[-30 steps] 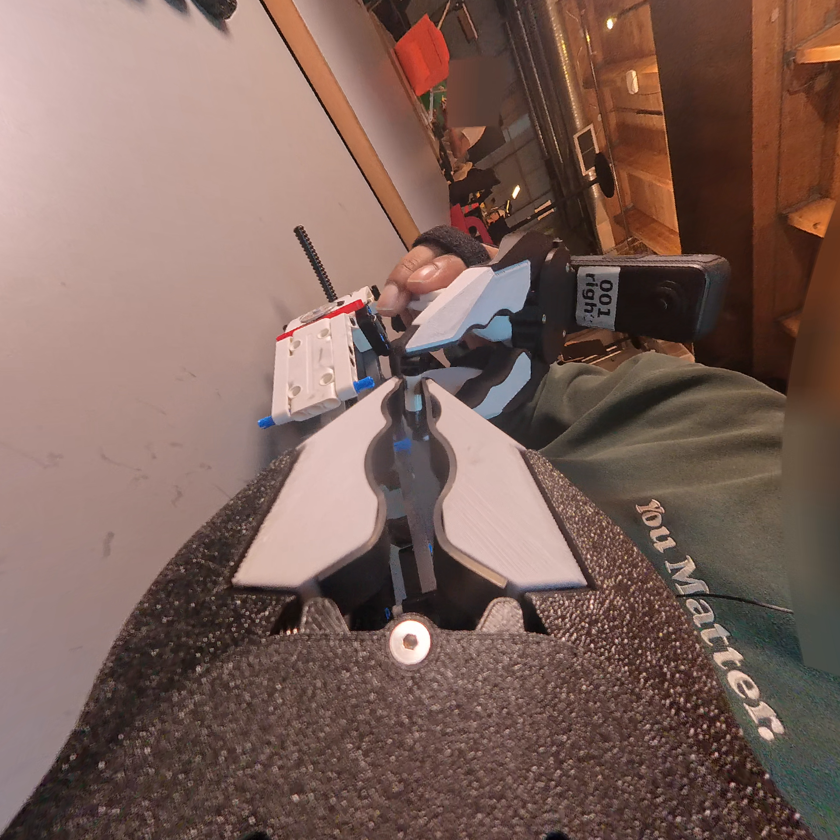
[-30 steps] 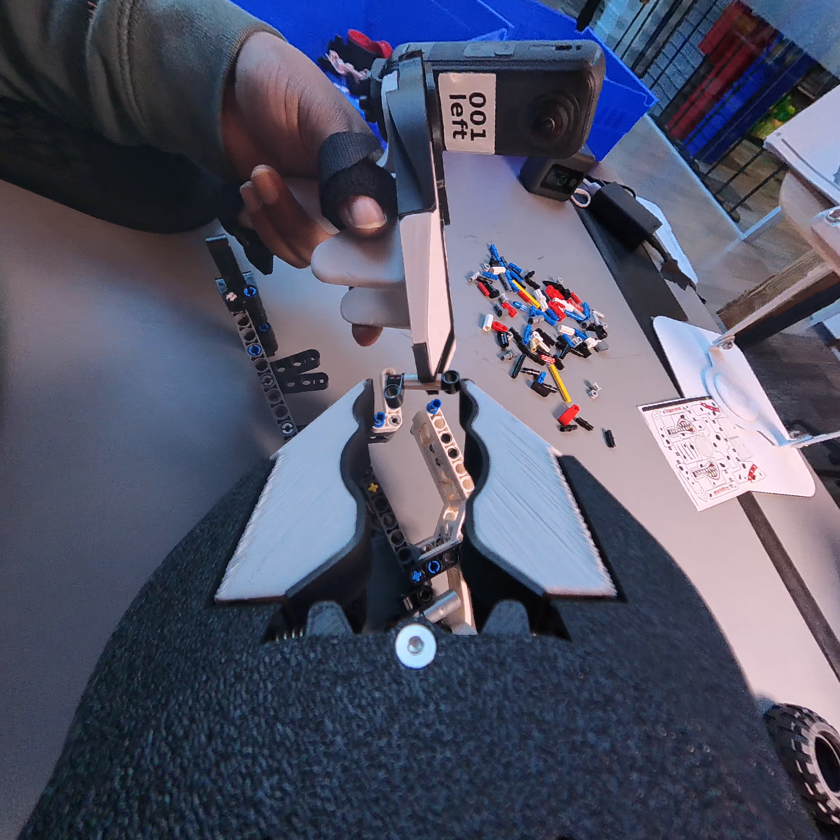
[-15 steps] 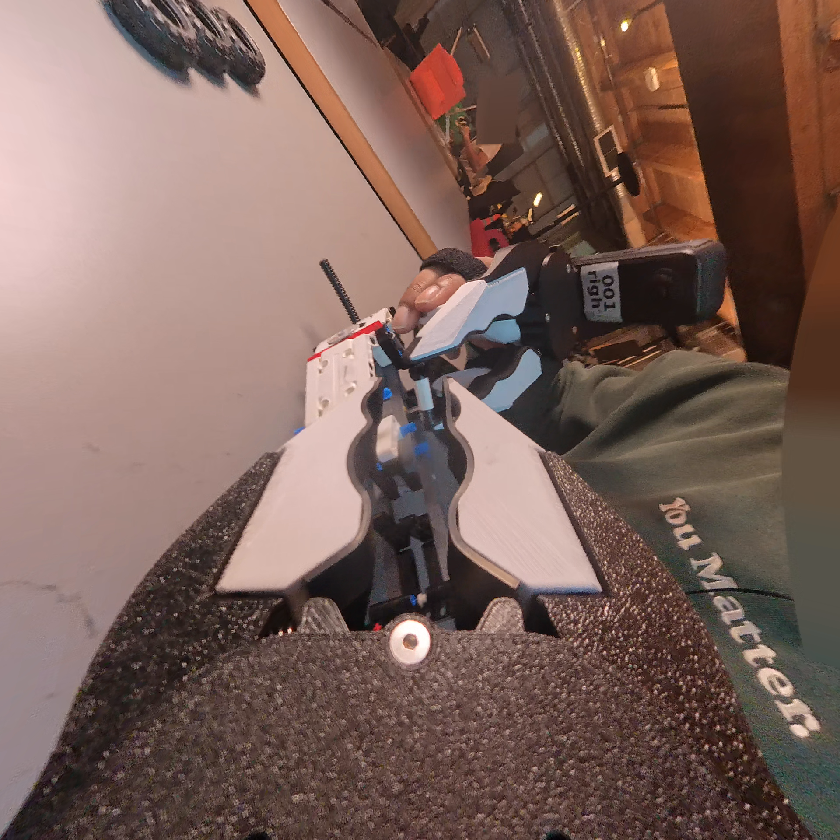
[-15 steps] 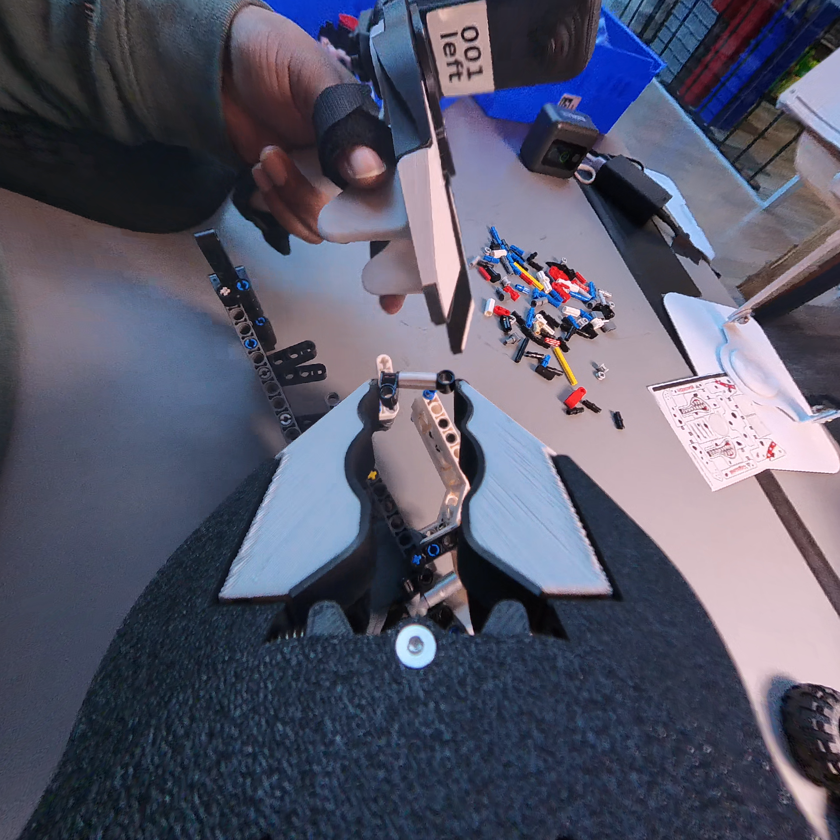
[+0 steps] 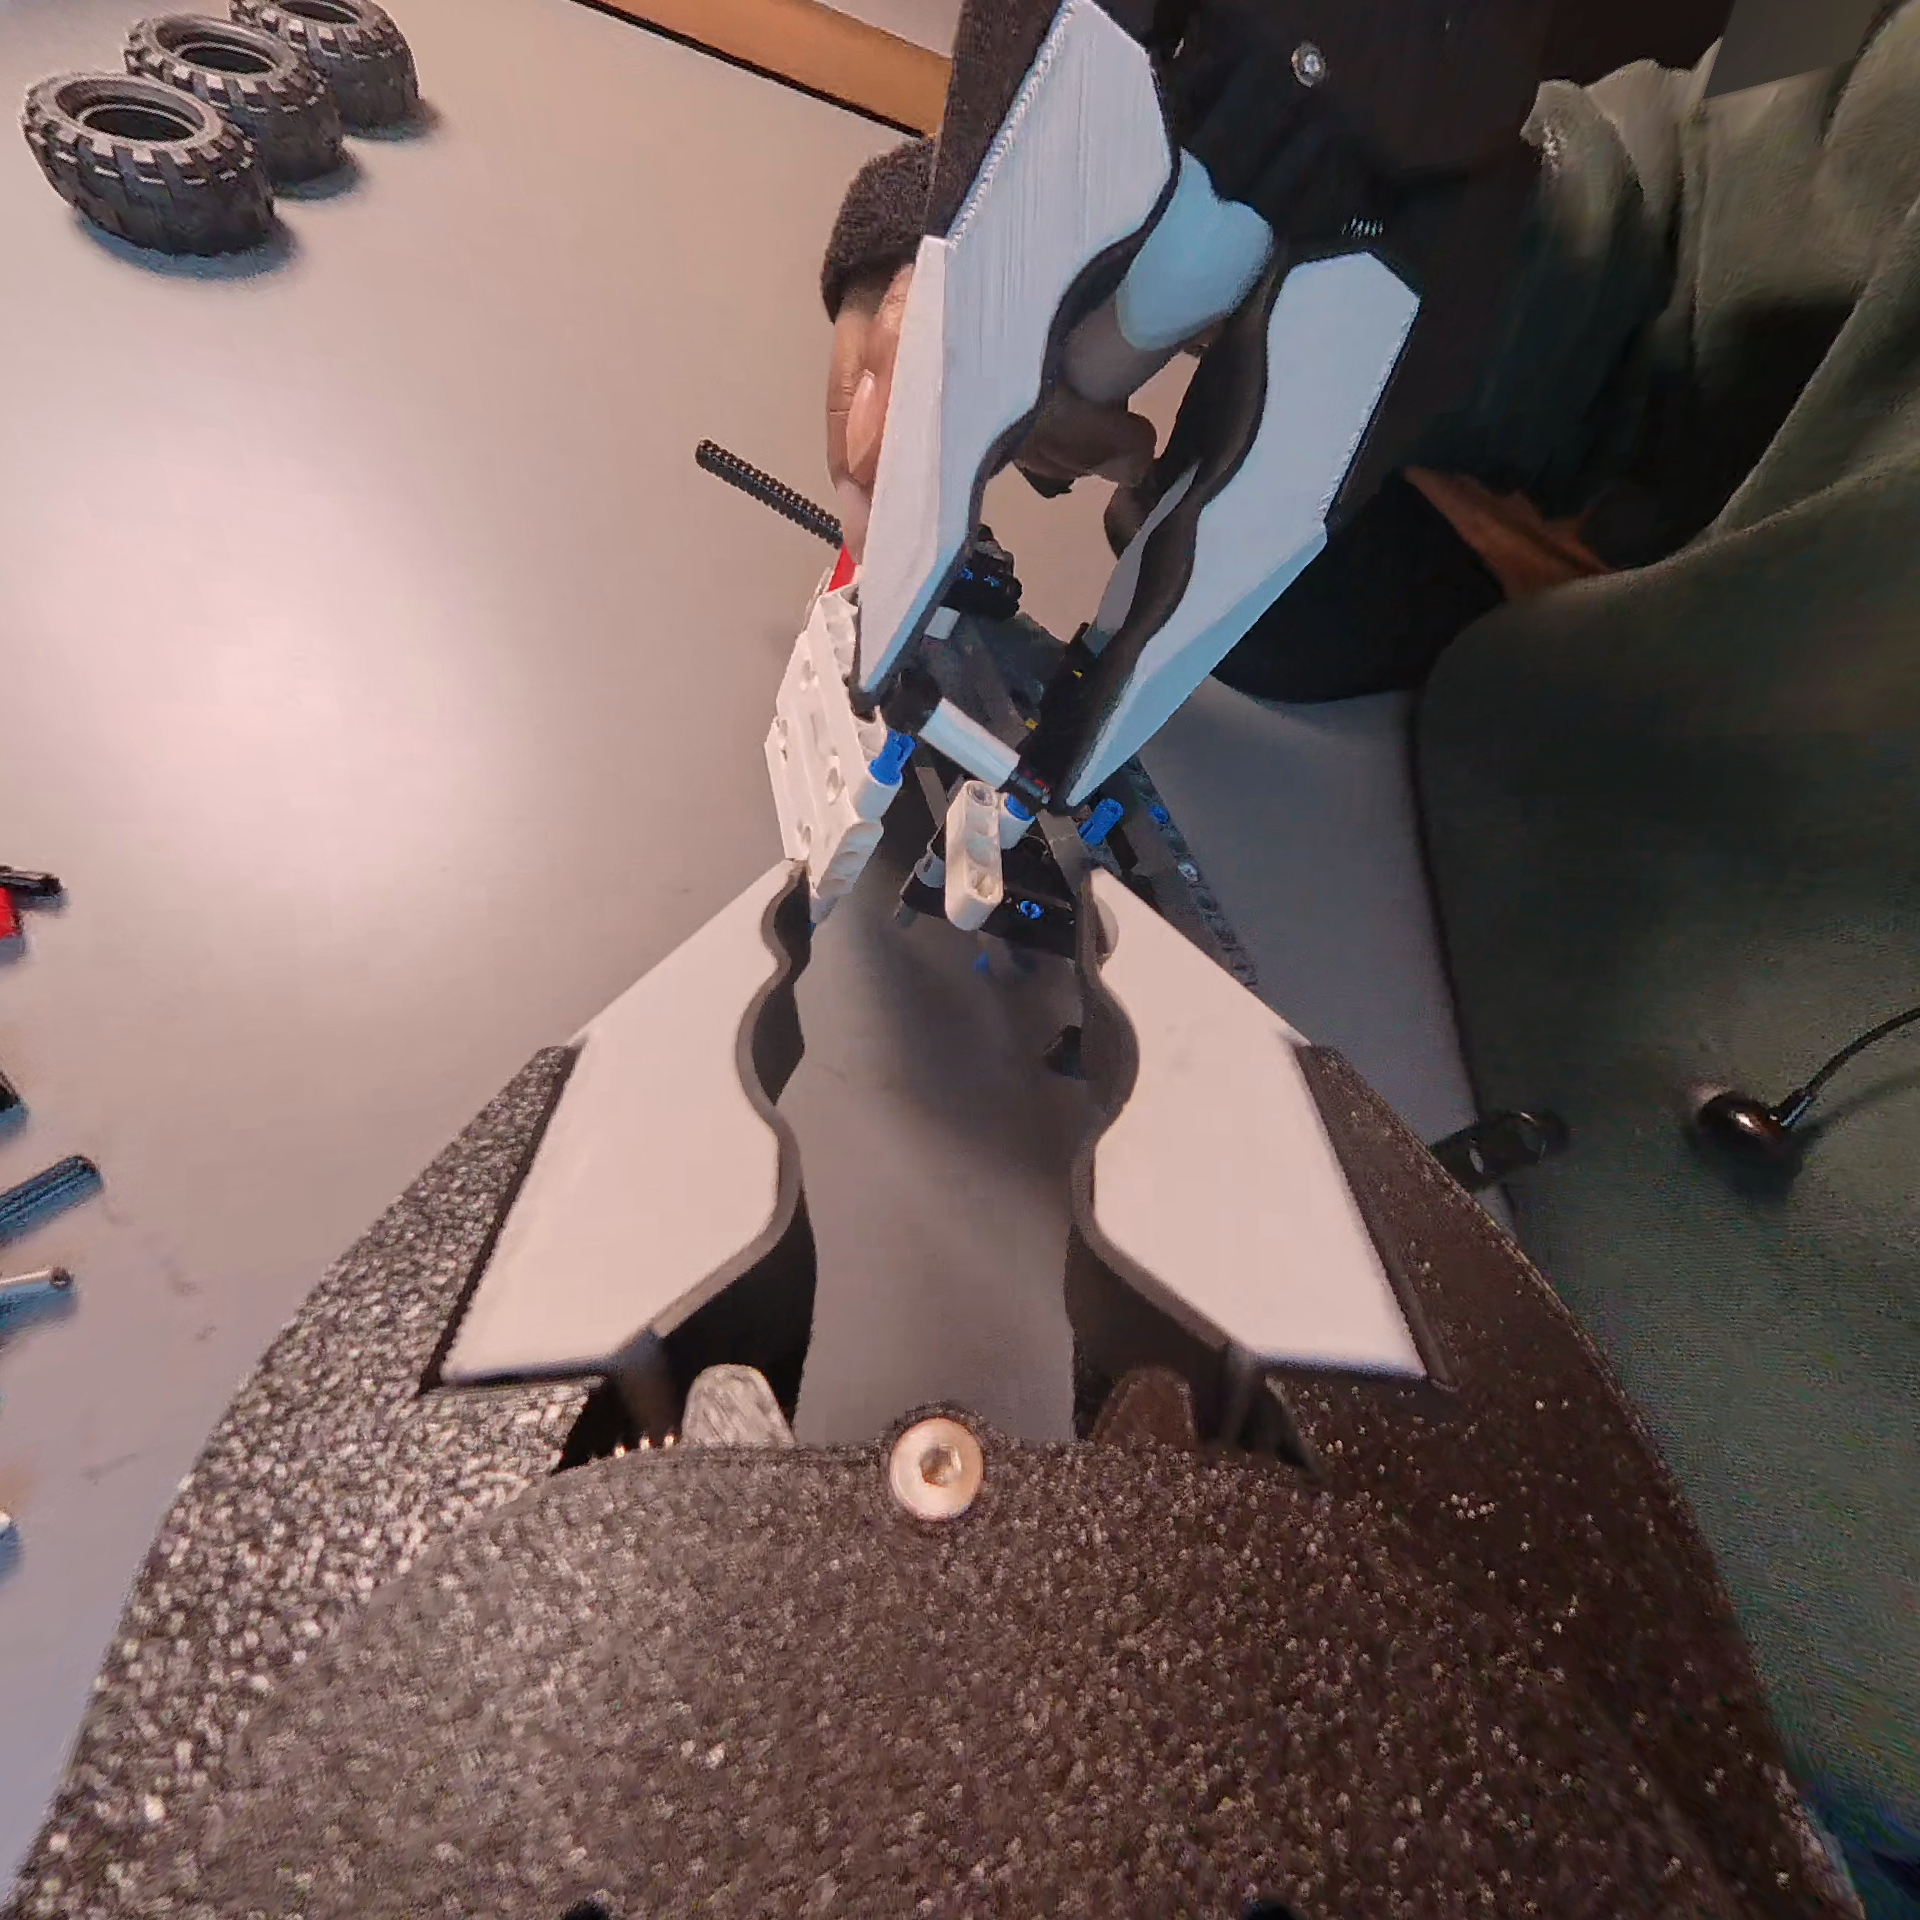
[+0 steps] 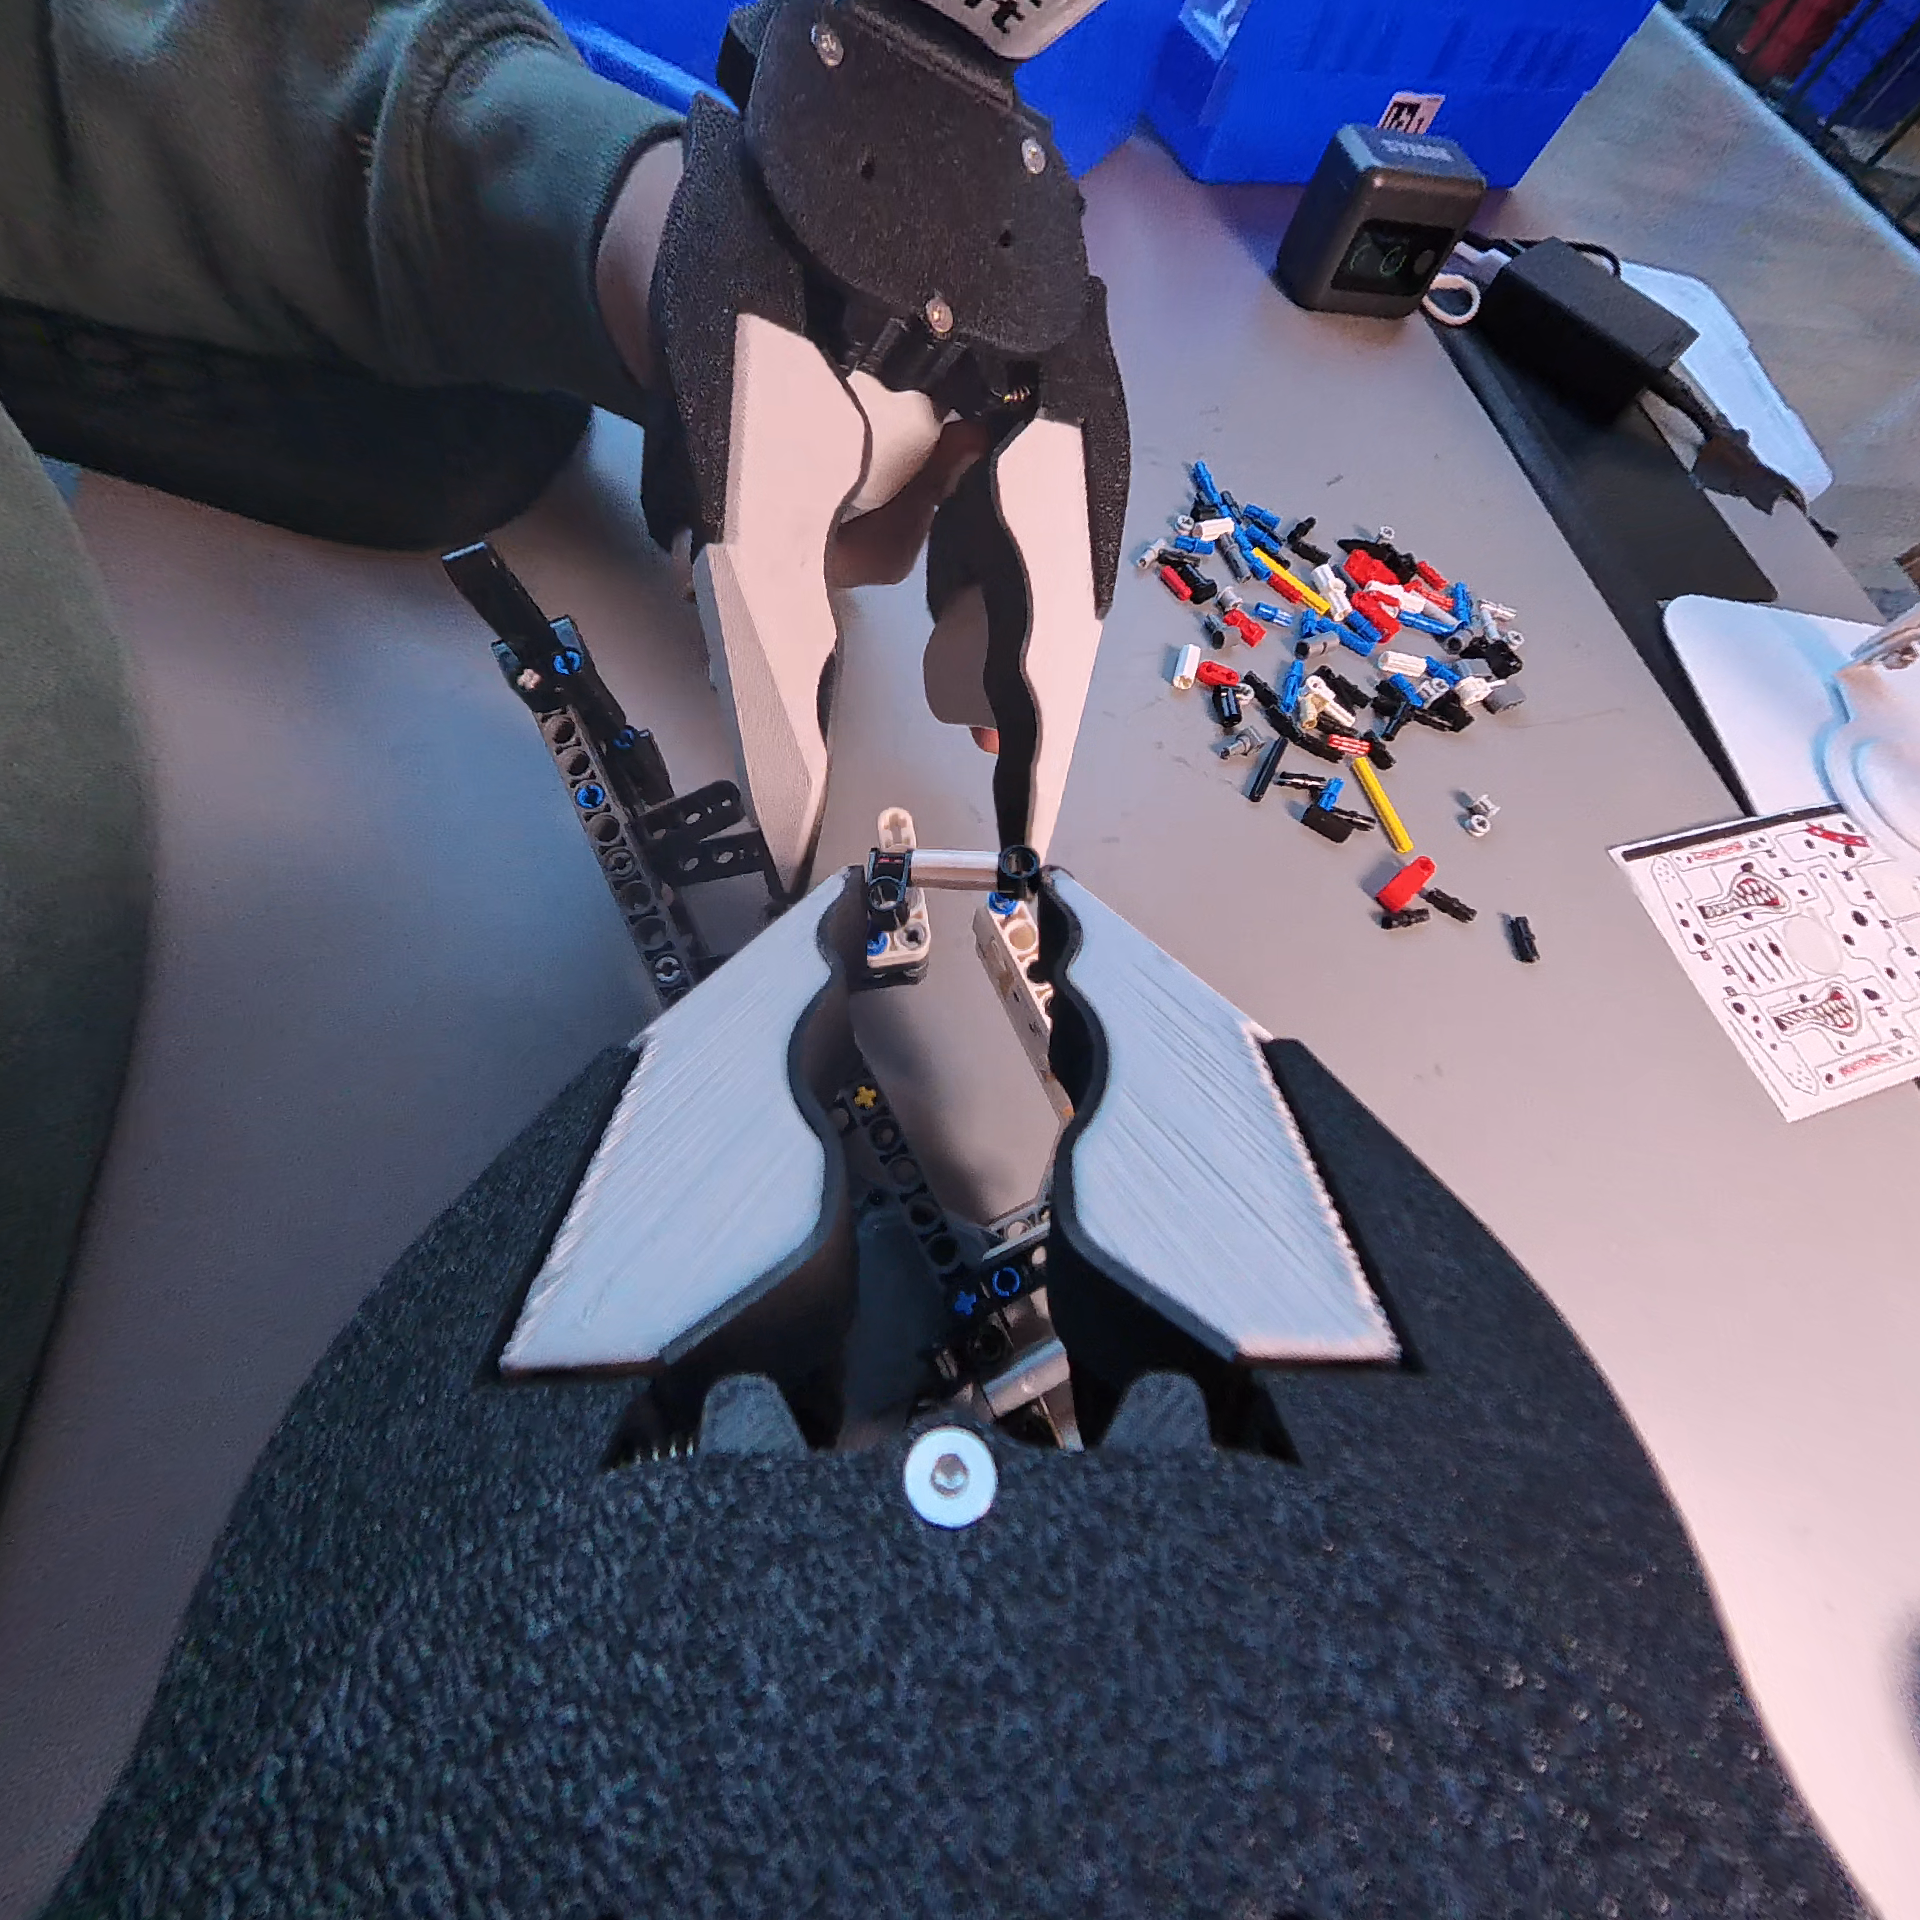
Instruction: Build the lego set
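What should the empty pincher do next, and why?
Probably ease the open left gripper forward and close on the small white beam. The right gripper is shut on the lego model, holding it just off the table, and the beam hangs right at the left fingertips.

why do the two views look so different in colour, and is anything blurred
Left wrist view: warm pinkish light on the table; tyres and the left gripper cast soft shadows; the green sleeve is smeared near the top edge. Right wrist view: cooler, bluish cast; the loose lego pieces are sharp, the frame edges curved and soft.
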Demonstrator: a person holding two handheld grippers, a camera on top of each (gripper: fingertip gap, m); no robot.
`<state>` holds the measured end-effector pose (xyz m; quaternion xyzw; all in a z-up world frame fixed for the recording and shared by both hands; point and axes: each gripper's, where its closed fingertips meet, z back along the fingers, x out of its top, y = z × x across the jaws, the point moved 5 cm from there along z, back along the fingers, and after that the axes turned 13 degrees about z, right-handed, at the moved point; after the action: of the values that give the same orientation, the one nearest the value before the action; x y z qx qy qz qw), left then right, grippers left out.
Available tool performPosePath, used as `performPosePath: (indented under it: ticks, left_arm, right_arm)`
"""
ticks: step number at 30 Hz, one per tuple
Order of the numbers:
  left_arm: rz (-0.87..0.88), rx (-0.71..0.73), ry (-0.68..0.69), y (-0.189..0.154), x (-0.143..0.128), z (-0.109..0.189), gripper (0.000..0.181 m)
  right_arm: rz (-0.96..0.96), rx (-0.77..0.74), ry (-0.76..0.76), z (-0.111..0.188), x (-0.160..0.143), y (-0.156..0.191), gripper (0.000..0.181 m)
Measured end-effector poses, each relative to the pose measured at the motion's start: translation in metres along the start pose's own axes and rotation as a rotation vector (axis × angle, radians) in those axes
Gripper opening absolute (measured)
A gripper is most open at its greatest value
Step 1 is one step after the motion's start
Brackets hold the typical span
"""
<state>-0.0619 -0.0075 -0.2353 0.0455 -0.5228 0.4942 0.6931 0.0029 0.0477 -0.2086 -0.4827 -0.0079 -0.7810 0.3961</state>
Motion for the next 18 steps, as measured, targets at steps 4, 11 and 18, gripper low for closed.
performPosePath:
  ticks: [4,11,18]
  left_arm:
    - [-0.03,-0.011,0.003,0.0011,0.0018,-0.0025,0.041]
    - [-0.078,0.032,-0.019,0.0031,0.003,-0.0028,0.029]
    - [-0.123,0.054,-0.028,0.0019,0.0027,-0.0027,0.027]
  right_arm:
    - [-0.018,0.049,0.008,-0.0022,-0.0014,0.001,0.032]
    - [-0.044,0.107,0.03,-0.003,-0.003,-0.0027,0.032]
    - [-0.034,0.181,0.031,-0.0008,-0.0075,-0.0044,0.031]
